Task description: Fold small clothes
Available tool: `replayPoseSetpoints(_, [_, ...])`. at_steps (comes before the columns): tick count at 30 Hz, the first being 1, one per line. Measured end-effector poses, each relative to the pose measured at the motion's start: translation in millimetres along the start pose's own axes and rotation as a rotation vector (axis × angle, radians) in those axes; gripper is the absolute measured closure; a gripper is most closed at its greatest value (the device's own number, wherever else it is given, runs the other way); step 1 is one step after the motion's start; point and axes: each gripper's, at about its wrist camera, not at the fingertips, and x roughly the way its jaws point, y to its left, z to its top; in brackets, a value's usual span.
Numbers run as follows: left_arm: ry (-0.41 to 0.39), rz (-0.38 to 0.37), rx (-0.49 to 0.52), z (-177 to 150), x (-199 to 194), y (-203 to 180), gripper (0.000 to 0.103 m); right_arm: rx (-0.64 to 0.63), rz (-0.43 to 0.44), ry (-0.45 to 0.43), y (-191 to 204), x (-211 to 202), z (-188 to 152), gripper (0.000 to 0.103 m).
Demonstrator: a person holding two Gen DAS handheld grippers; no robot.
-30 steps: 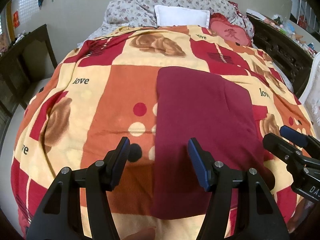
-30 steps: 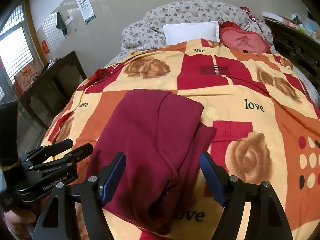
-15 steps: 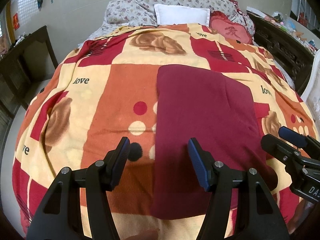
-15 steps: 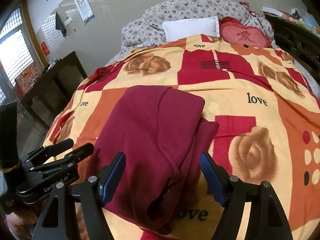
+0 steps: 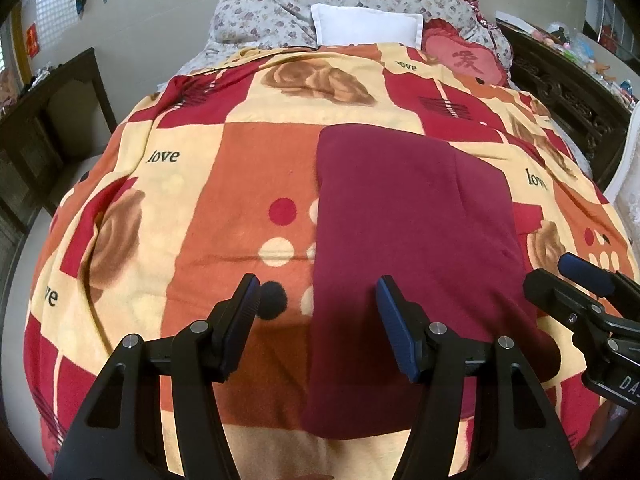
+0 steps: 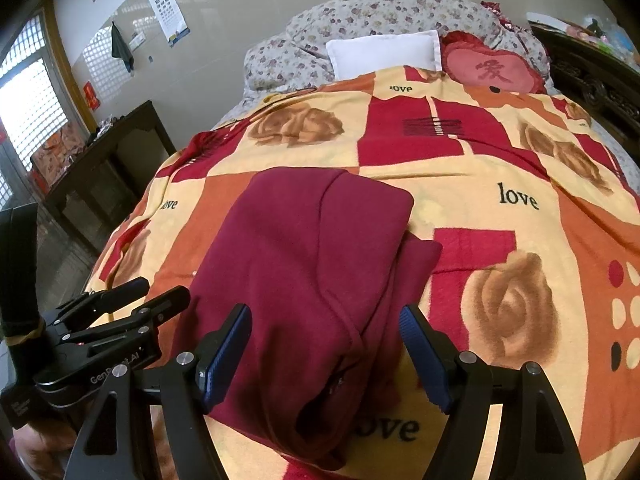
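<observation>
A dark red garment [image 5: 412,248] lies folded into a long rectangle on the bed's patterned blanket [image 5: 224,184]. In the right wrist view the garment [image 6: 312,264] shows a folded layer on top and a narrower strip sticking out on its right side. My left gripper [image 5: 318,308] is open and empty, hovering over the garment's near left edge. My right gripper [image 6: 326,340] is open and empty over the garment's near end. Each gripper shows in the other's view: the right one at the right edge [image 5: 580,284], the left one at the lower left [image 6: 132,300].
A white pillow [image 5: 366,28], a flowered quilt [image 5: 280,12] and a red heart cushion [image 5: 466,60] lie at the head of the bed. A dark wooden cabinet [image 6: 100,160] stands left of the bed. A carved dark headboard or dresser [image 5: 568,88] is at the right.
Both grippers stayed open and drew slightly back and up from the garment. The garment has not moved.
</observation>
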Motion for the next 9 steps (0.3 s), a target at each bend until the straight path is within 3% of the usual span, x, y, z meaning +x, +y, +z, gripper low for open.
replayPoseSetpoints(9, [-0.007,0.005,0.011,0.4,1.1,0.5,0.043,0.004,0.003,0.011,-2.0,2.4,-2.0,0.029])
